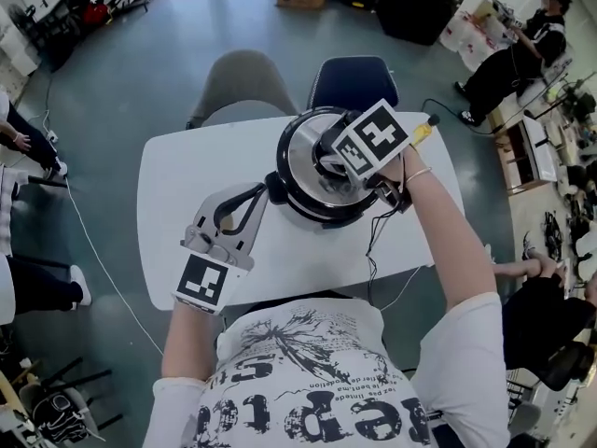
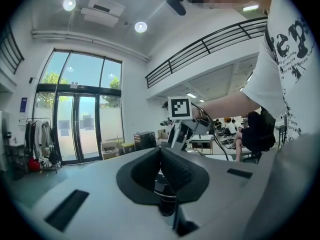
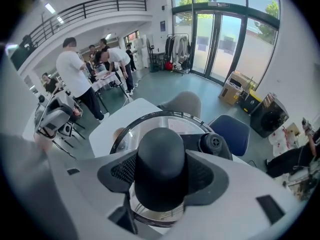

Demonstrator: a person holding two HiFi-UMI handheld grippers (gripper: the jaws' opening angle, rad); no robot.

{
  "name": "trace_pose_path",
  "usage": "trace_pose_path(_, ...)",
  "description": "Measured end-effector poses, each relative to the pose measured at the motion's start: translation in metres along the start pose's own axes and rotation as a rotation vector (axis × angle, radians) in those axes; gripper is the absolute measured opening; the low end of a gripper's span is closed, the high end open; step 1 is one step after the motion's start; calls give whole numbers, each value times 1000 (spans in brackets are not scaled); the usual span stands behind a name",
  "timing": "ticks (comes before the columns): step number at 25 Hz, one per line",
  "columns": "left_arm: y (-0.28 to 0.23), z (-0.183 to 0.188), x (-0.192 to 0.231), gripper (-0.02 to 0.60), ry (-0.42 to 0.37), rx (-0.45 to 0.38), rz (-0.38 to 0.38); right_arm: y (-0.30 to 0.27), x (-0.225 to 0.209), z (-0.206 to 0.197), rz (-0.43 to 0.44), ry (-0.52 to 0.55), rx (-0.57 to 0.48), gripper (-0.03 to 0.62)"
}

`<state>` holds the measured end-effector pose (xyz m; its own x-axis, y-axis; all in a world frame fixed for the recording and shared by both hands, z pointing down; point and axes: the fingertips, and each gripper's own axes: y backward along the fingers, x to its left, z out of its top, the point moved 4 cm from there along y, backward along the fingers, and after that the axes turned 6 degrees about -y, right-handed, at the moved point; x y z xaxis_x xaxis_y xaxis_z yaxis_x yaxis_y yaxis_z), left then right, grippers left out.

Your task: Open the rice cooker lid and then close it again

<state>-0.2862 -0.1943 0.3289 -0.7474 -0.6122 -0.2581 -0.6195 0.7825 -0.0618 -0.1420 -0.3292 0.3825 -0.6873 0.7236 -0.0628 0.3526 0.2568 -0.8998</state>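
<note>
- Two handheld grippers over a white table (image 1: pixel 187 194), one on each side of the rice cooker (image 1: pixel 328 215).
- Just right of centre in the head view: the black rice cooker, on the far right part of the table, with a black cable (image 1: pixel 373 243) trailing toward the near edge.
- Grips the black knob (image 3: pixel 161 166) of the glass lid (image 1: pixel 300 152) with the right gripper (image 1: pixel 334 161), steeply nose-down from above; pads pressed on both sides of the knob, which fills the gap between them.
- Holds the lid tilted and offset toward the upper left of the cooker's body, not seated flat on it.
- Through the glass in the right gripper view: bare table top and the edge of a chair; round steam vent (image 3: pixel 215 144) on the lid's rim, to the right of the knob.
- Keeps the left gripper (image 1: pixel 264 192) at lower left of the head view, level, aimed at the cooker's left flank; jaws closed, tips together right at the cooker's side.
- Cannot tell whether those tips pinch any part of the cooker.
- Beyond the closed left jaws in the left gripper view: the right gripper's marker cube (image 2: pixel 179 107).
- Above the table in the head view: a grey chair (image 1: pixel 241 82) and a blue chair (image 1: pixel 353 80), side by side.
- Top right corner: a seated person in dark clothes (image 1: pixel 522 54).
</note>
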Motion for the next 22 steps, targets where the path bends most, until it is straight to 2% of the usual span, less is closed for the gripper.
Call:
trace_pose_path(3, 0, 7, -2, 14, 4, -13, -2, 10, 2, -12, -19, -4, -7, 293)
trace_pose_path(9, -20, 23, -39, 14, -6, -18, -13, 36, -20, -63, -10, -35, -23, 293)
trace_pose_path(14, -43, 44, -117, 14, 3, -1, 36, 71, -52, -150, -2, -1, -17, 293)
trace_pose_path(22, -68, 59, -203, 14, 36, 28, 152, 90, -91, -231, 60, 67, 11, 293)
